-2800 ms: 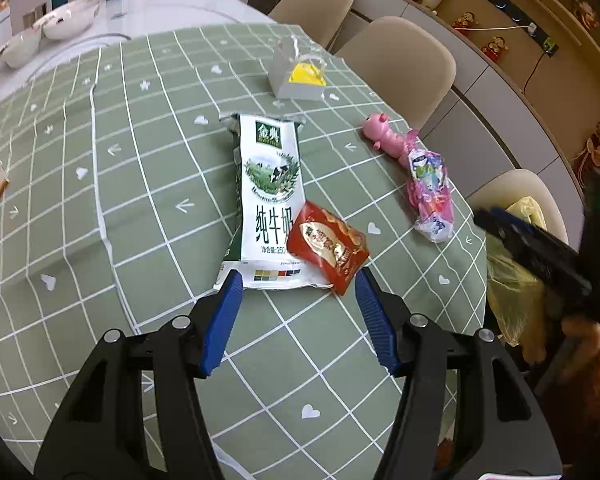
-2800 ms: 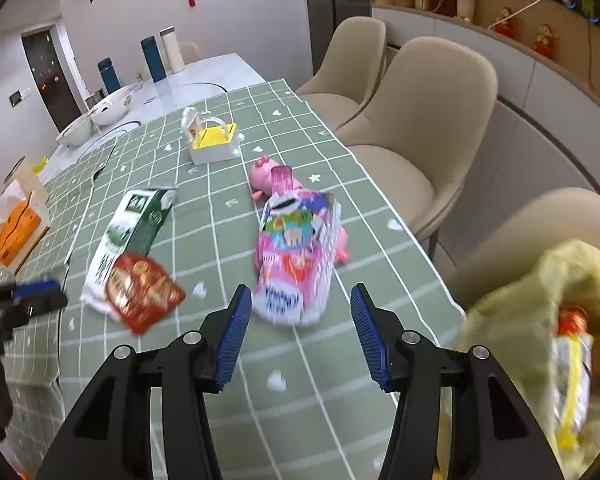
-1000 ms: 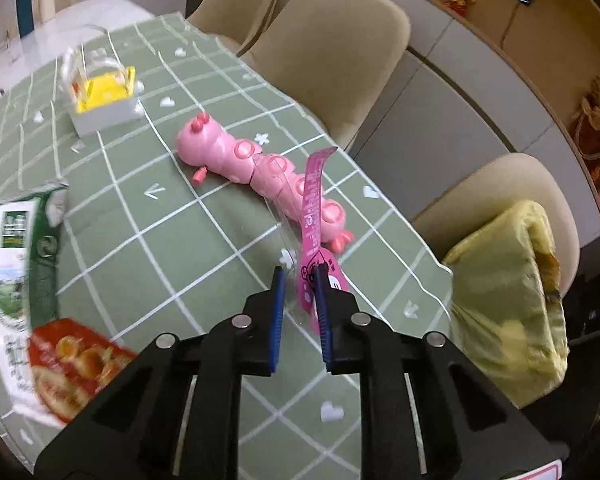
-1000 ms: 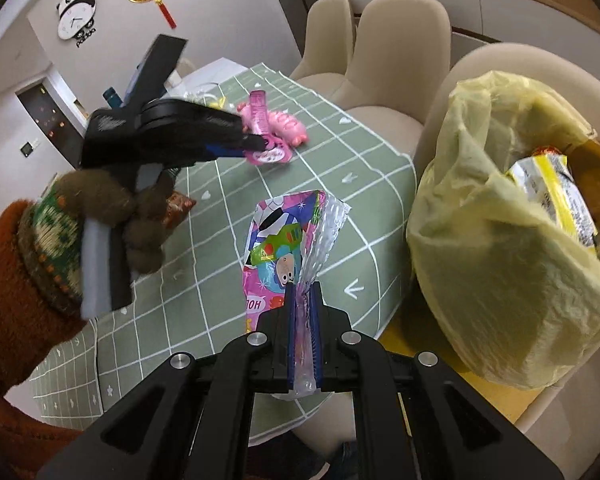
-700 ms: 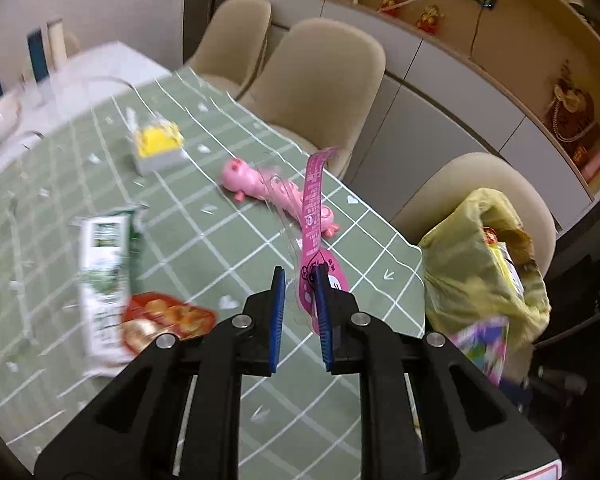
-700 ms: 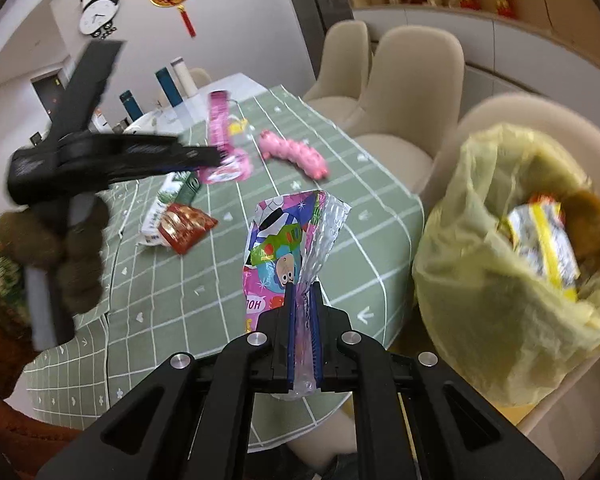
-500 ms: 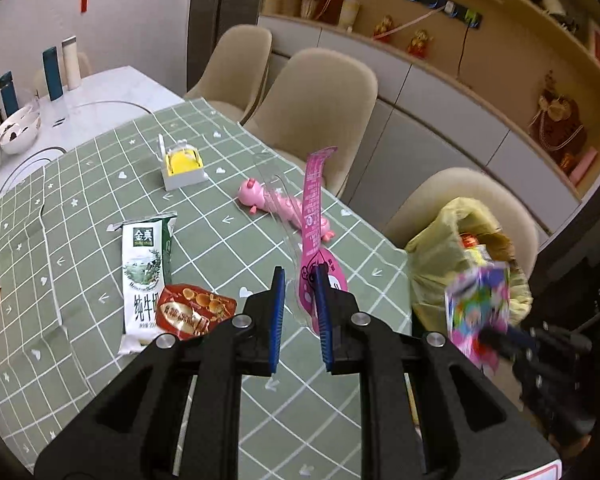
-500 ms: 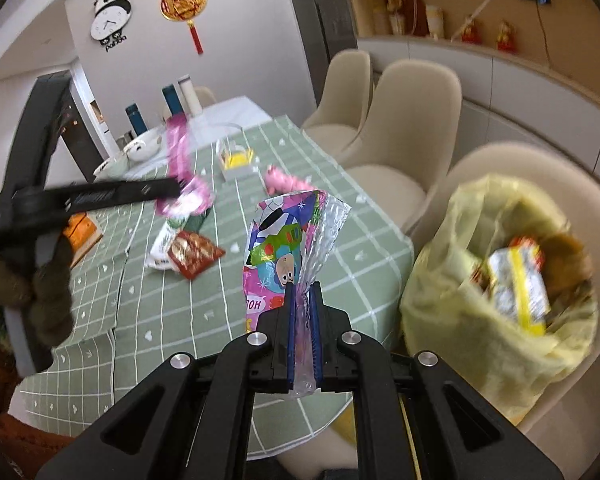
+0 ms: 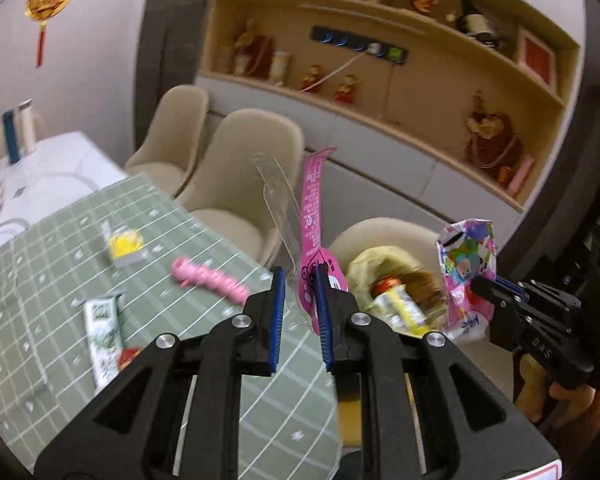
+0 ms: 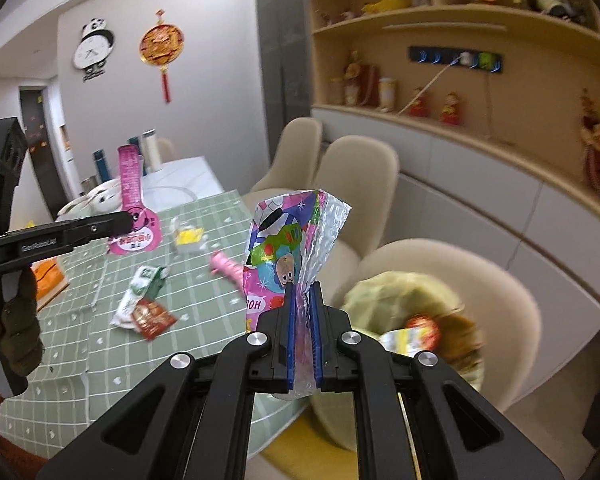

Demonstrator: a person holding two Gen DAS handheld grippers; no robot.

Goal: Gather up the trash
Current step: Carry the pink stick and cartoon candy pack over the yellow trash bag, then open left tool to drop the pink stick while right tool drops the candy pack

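Yellow trash bag gapes on the chair at lower right of the right wrist view, just beyond the right gripper pinching a colourful foil wrapper, while the farther left gripper clamps pink blister packaging upright.

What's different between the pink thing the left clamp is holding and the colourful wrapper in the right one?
The pink card-and-clear-plastic package in the left gripper is long, narrow and stiff; the cartoon foil wrapper in the right gripper is wide, crinkly and silver-backed. The package is nearly all pink; the wrapper is many-coloured. Both stand upright, pinched at the bottom, near the yellow trash bag.
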